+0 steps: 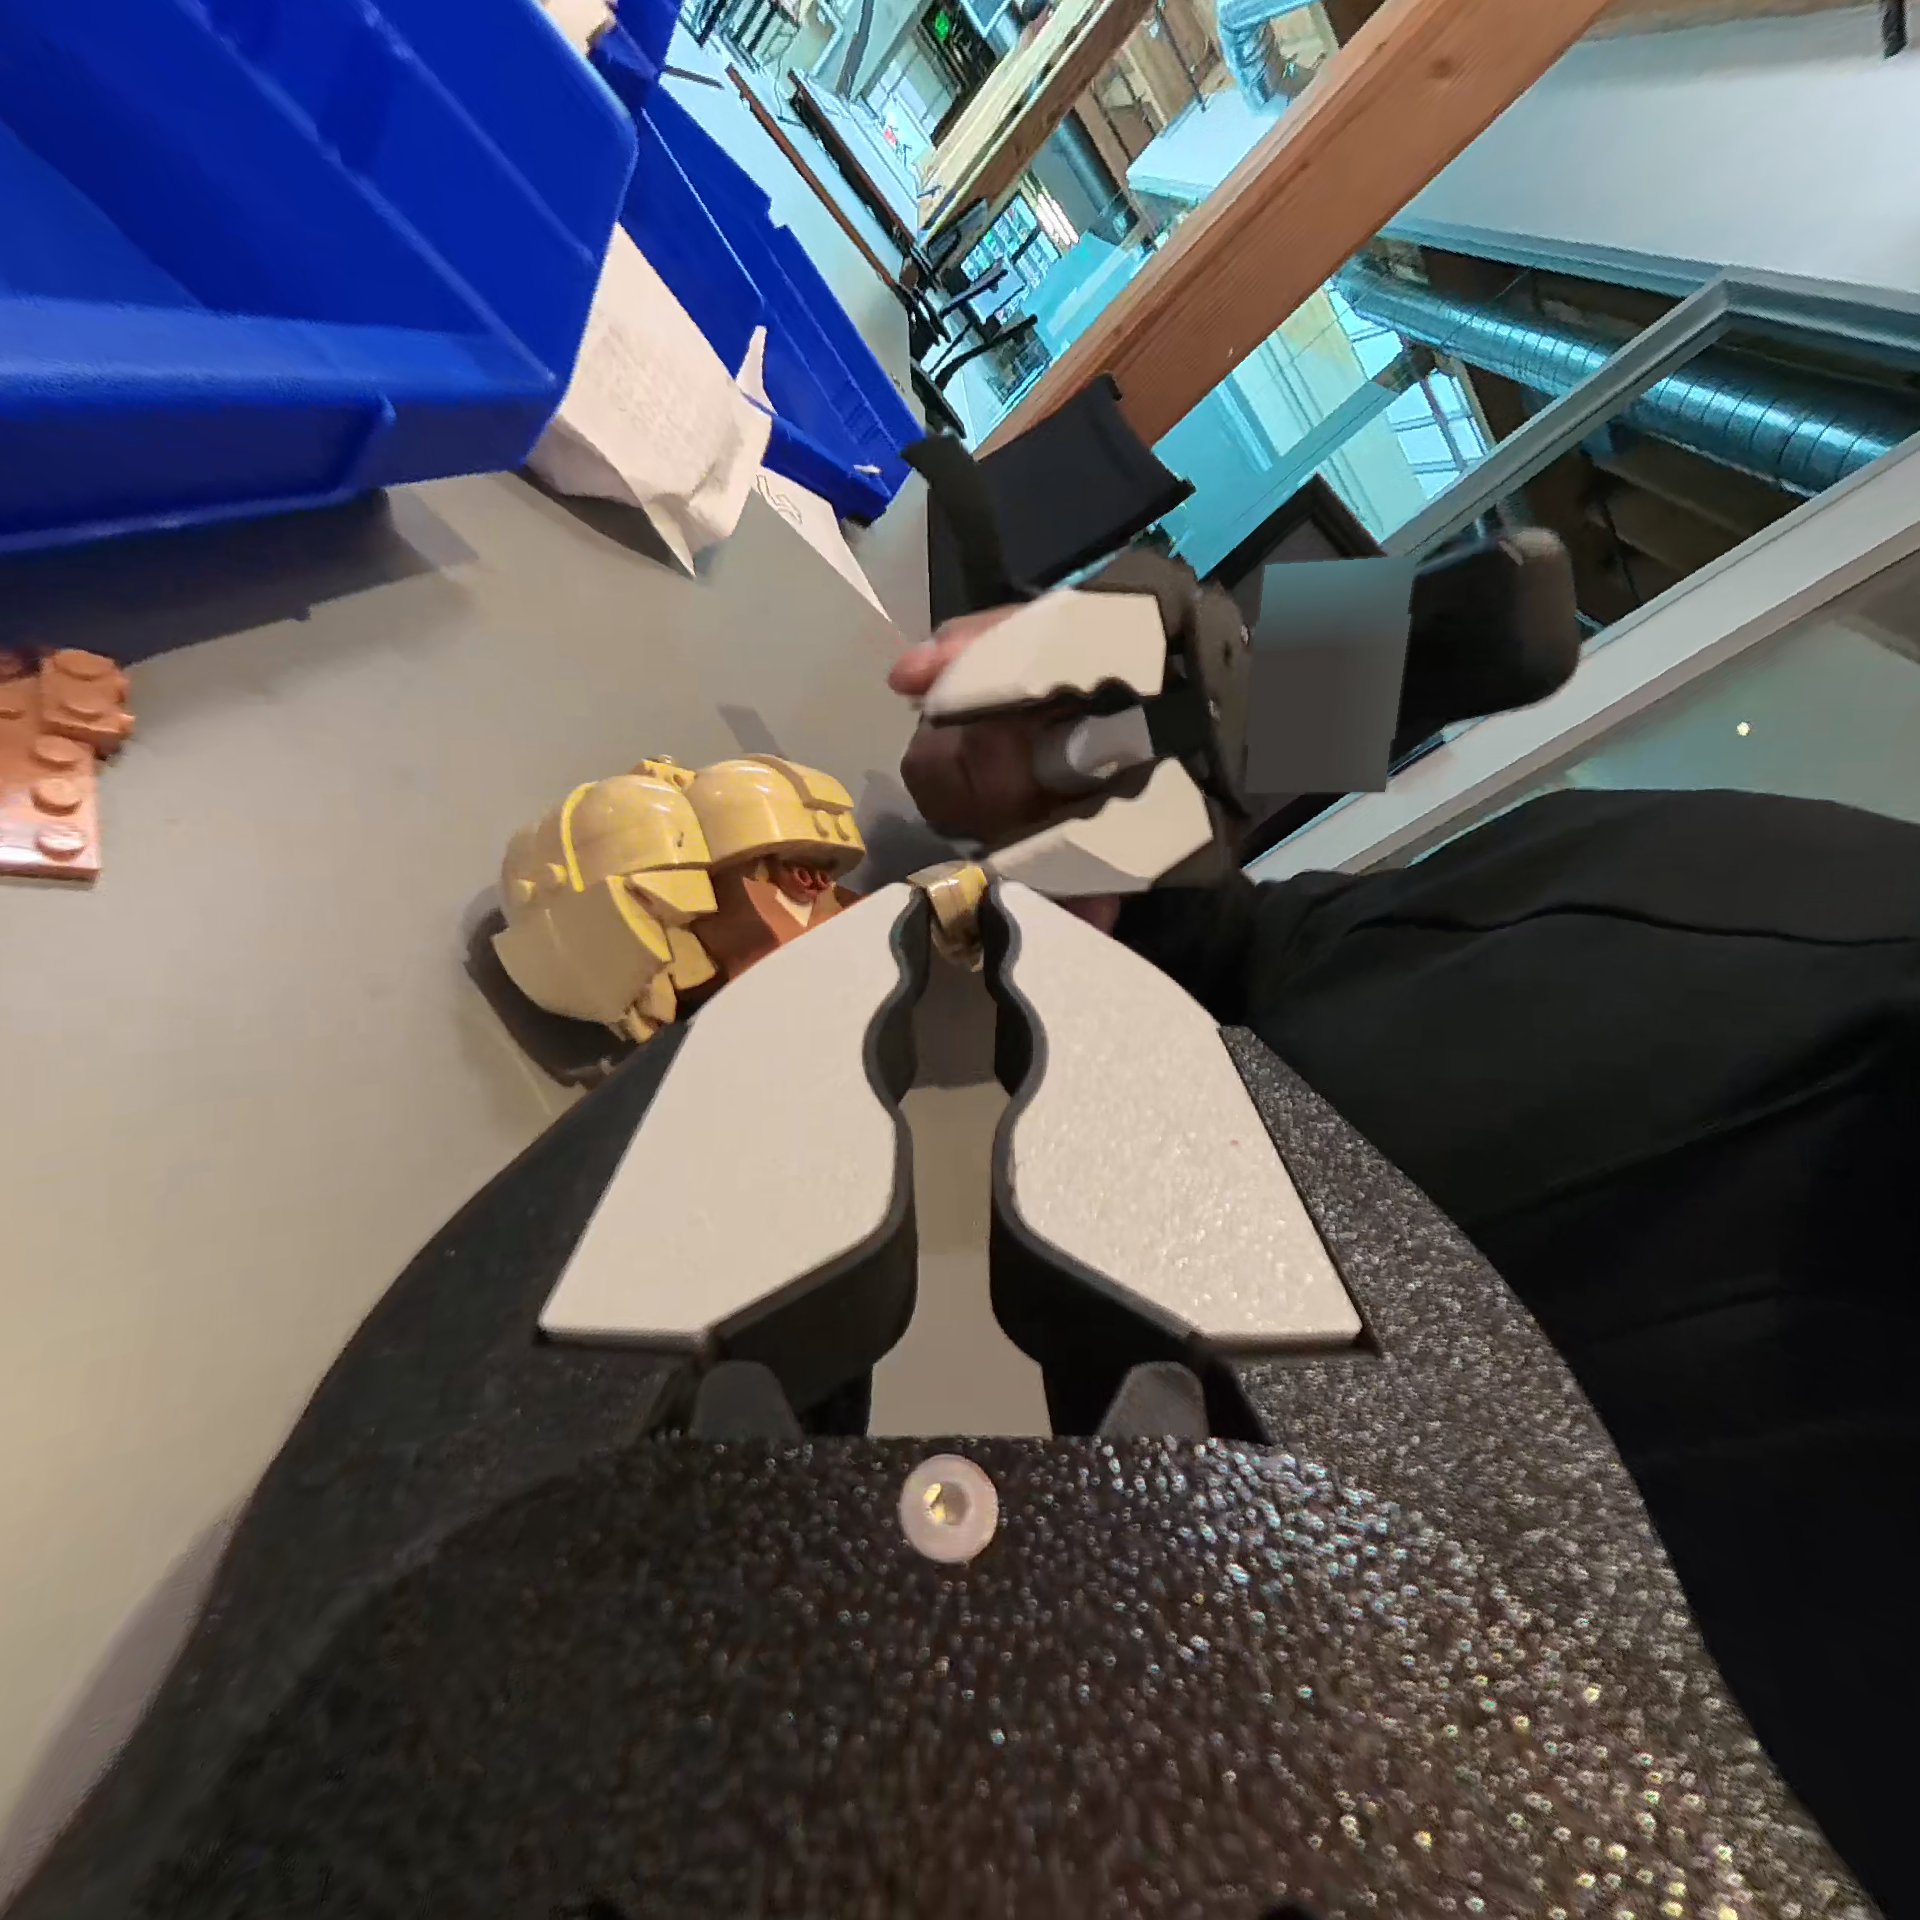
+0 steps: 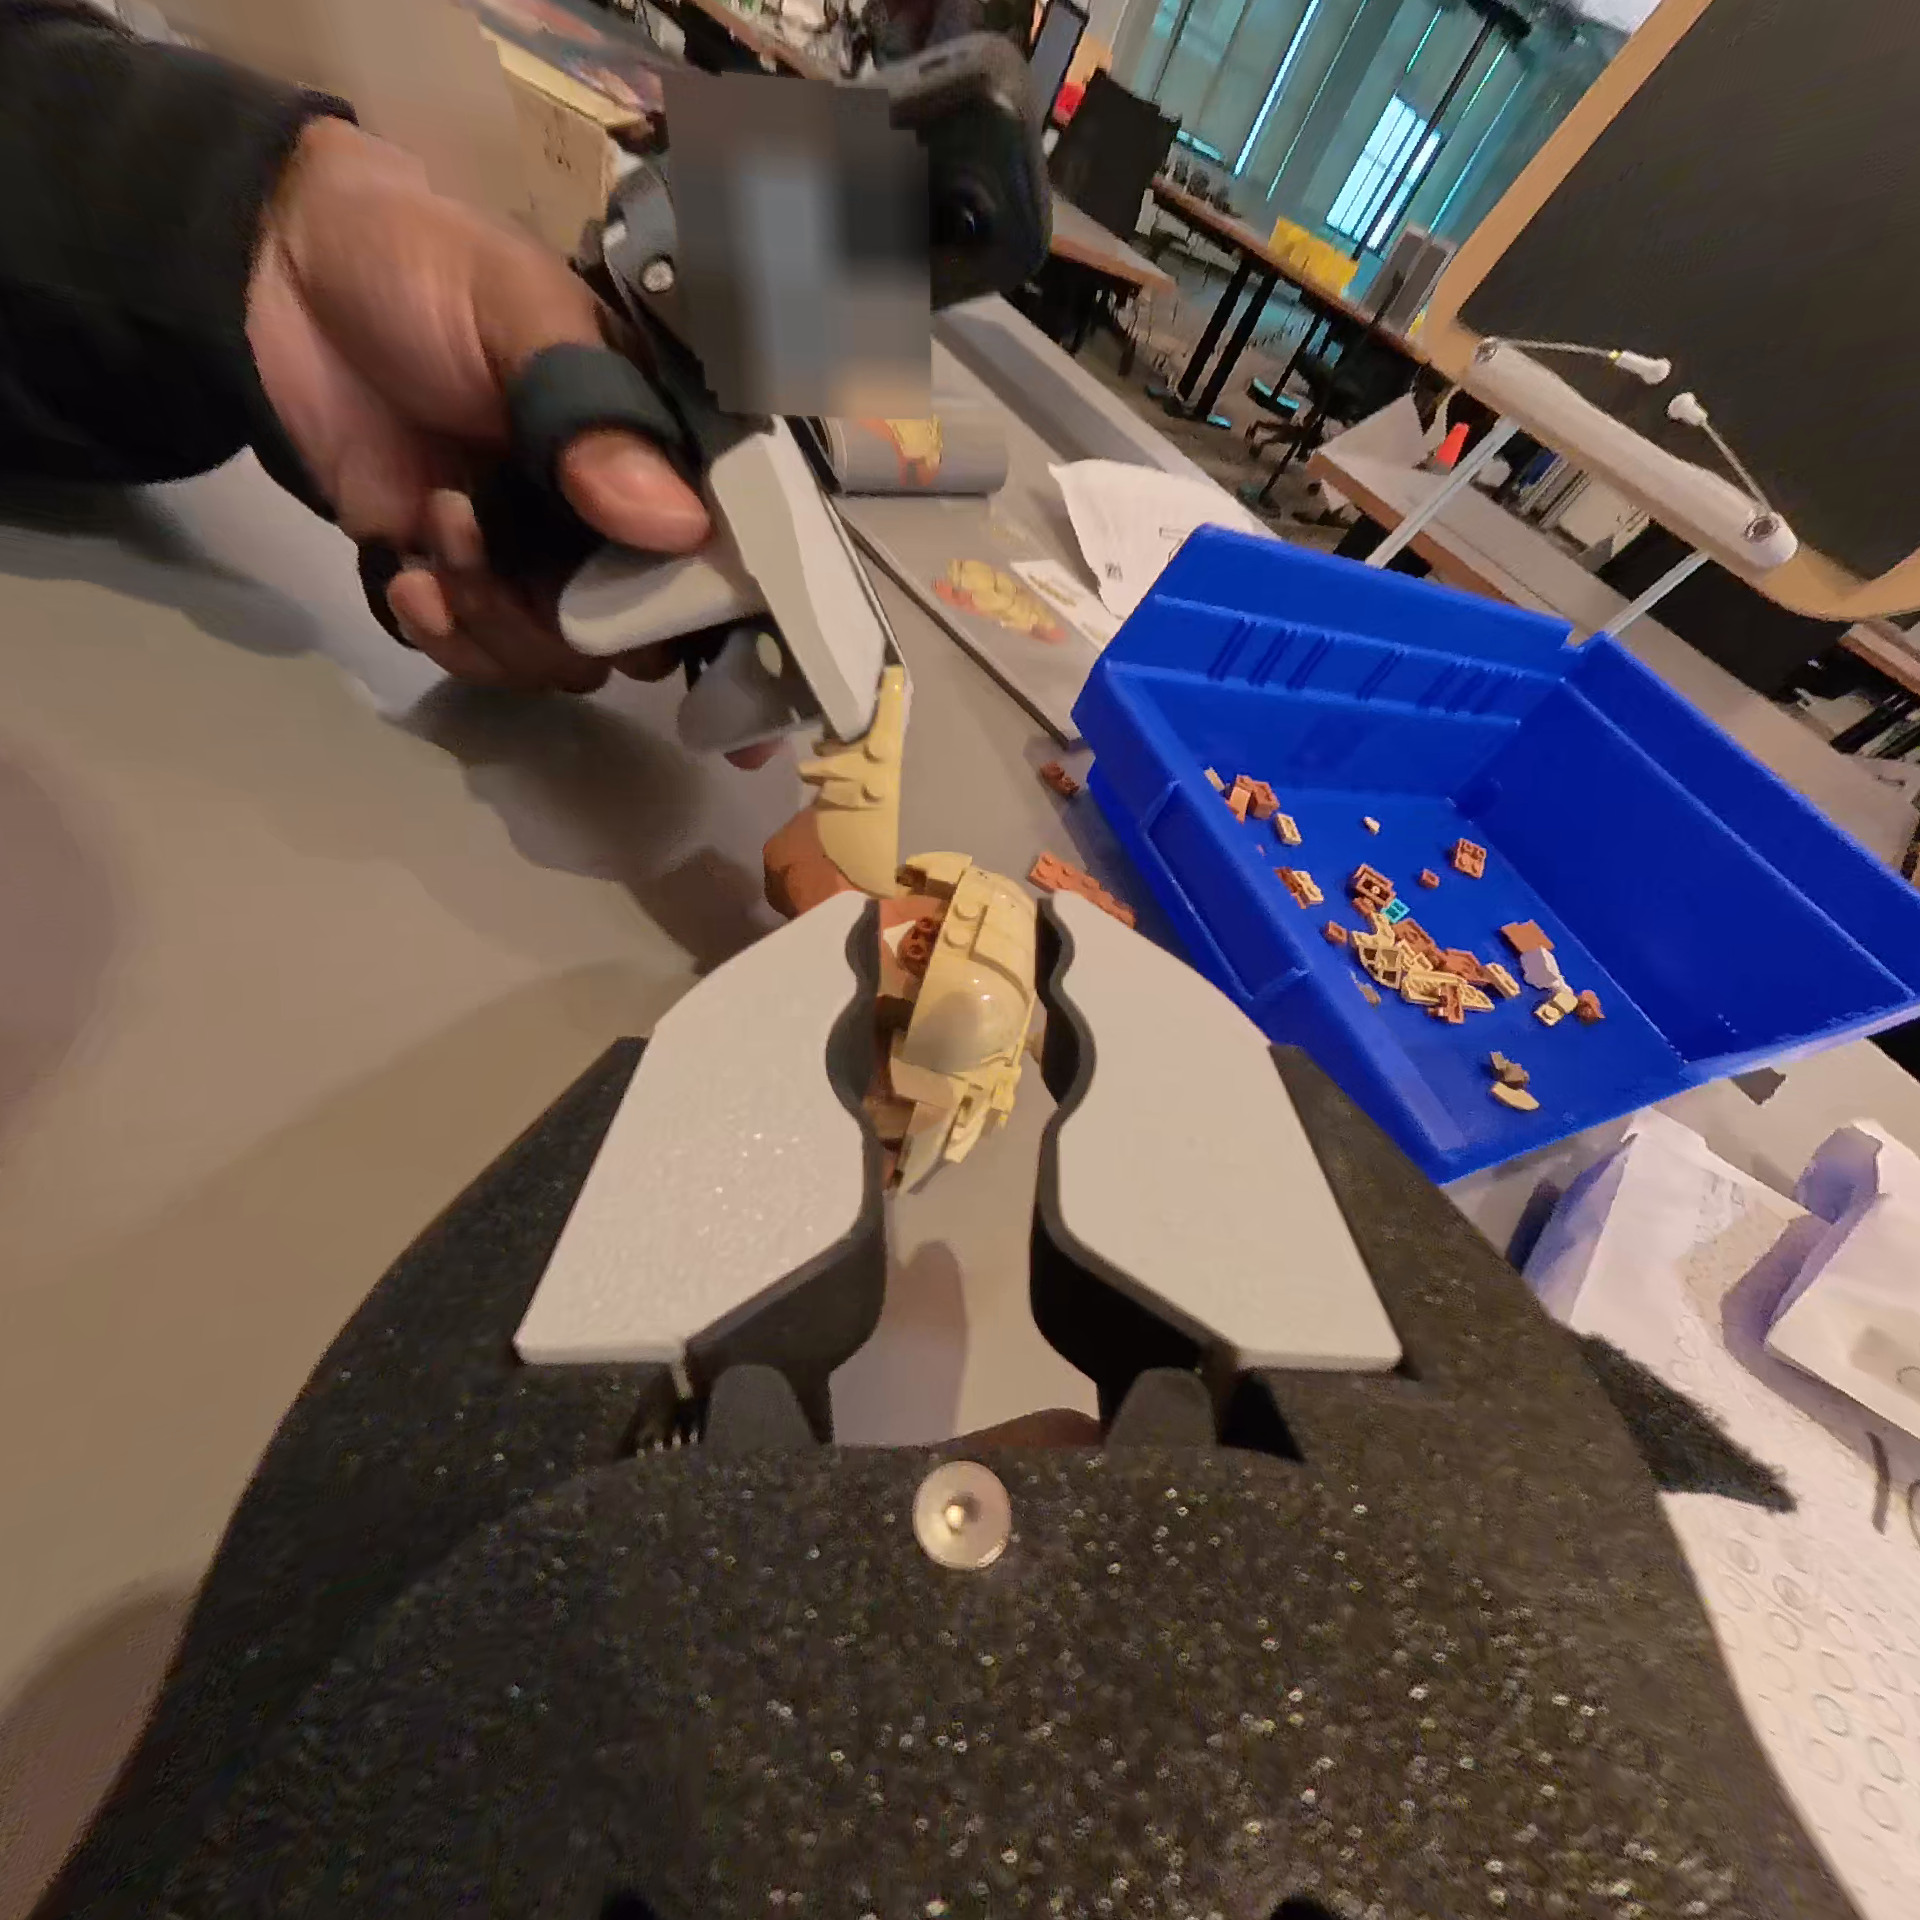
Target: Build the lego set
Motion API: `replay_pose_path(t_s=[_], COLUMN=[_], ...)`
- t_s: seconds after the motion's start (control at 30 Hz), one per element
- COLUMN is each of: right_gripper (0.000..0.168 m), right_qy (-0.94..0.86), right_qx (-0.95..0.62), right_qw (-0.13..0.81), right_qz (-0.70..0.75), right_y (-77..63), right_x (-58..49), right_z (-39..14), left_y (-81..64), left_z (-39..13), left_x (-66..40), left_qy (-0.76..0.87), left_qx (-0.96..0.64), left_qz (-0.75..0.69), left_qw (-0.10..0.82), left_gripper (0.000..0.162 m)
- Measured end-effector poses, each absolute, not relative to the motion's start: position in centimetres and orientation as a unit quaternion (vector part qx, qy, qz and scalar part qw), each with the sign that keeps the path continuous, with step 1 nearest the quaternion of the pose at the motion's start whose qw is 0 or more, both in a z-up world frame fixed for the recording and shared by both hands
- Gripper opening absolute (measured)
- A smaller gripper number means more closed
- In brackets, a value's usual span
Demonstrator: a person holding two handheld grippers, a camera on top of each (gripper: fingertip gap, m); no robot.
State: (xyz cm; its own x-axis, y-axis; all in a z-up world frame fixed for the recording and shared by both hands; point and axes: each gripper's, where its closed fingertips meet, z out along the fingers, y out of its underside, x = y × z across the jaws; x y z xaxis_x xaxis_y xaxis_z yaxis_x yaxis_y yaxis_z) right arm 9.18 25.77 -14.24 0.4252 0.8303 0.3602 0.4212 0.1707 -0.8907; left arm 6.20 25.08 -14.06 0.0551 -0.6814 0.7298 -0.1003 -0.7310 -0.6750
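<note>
A tan and brown lego model [image 1: 644,894] lies on the grey table [image 1: 260,1039]. My left gripper [image 1: 951,920] is shut on a small tan piece [image 1: 951,914], held just right of the model. In the right wrist view the left gripper [image 2: 852,717] holds that tan piece [image 2: 878,758] against the model's far end. My right gripper [image 2: 956,935] is open and hovers over the model [image 2: 966,1018], which shows in the gap between its fingers. The right gripper [image 1: 966,779] also shows in the left wrist view, jaws apart, close to my left fingertips.
A blue bin [image 2: 1558,707] at the right holds several loose tan and brown pieces [image 2: 1423,956]. More blue bins [image 1: 260,260] and crumpled paper [image 1: 644,405] stand behind the model. A brown plate [image 1: 52,769] lies at the left. An instruction booklet [image 2: 997,582] and paper bags [image 2: 1766,1299] lie nearby. Only a small space, under 4 cm, lies between the two pairs of fingers.
</note>
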Motion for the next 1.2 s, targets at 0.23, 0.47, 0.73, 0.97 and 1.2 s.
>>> replay_pose_path(t_s=[0.23, 0.47, 0.73, 0.97, 1.2], right_gripper=[0.024, 0.017, 0.014, 0.014, 0.014], right_qy=[-0.515, -0.533, -0.528, -0.524, -0.526], right_qx=[-0.603, -0.592, -0.606, -0.624, -0.636], right_qw=[0.583, 0.590, 0.583, 0.569, 0.559], right_qz=[0.178, 0.132, 0.121, 0.112, 0.084], right_y=[25.0, 24.9, 25.3, 25.5, 25.6], right_x=[8.5, 7.8, 7.7, 8.1, 8.2], right_z=[-15.5, -16.1, -16.5, -16.9, -16.9], left_y=[25.0, 24.9, 25.2, 25.9, 26.3], left_z=[-14.4, -14.4, -14.8, -16.0, -16.7], left_x=[7.1, 7.5, 7.4, 7.0, 6.8], left_qy=[0.273, 0.278, 0.276, 0.293, 0.302], left_qx=[-0.692, -0.683, -0.687, -0.716, -0.733], left_qz=[-0.634, -0.644, -0.641, -0.596, -0.567], left_qw=[0.212, 0.204, 0.203, 0.215, 0.224], left_gripper=[0.009, 0.009, 0.009, 0.015, 0.014])
